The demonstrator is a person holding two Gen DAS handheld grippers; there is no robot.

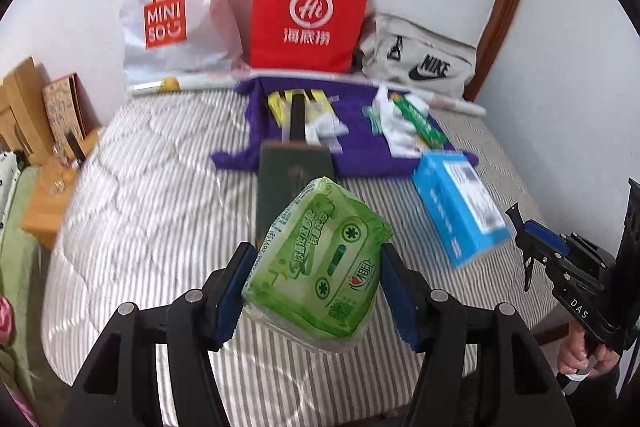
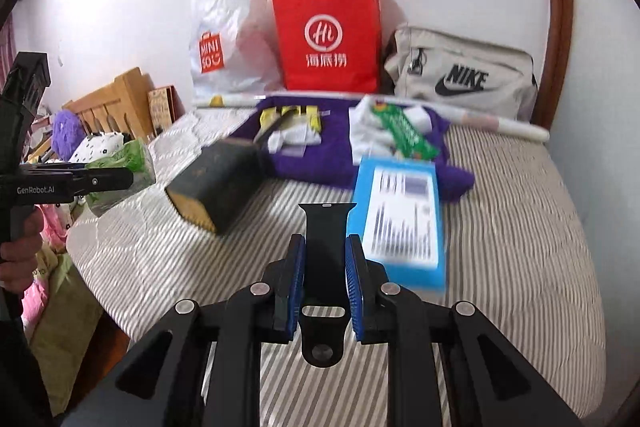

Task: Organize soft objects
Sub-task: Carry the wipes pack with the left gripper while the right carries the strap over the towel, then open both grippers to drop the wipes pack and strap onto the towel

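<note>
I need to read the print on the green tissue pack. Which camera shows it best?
The left wrist view: the green tissue pack sits close and central, clamped in the left claw, its printed cassette face towards the camera. The right wrist view shows only its end at the far left edge, small and blurred.

Both wrist cams angled down, shared bed (image 1: 160, 187).

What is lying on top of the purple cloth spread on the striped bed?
On the purple cloth lie a yellow-and-white packet, white wrapping and a long green box. Anything beneath these is covered.
</note>
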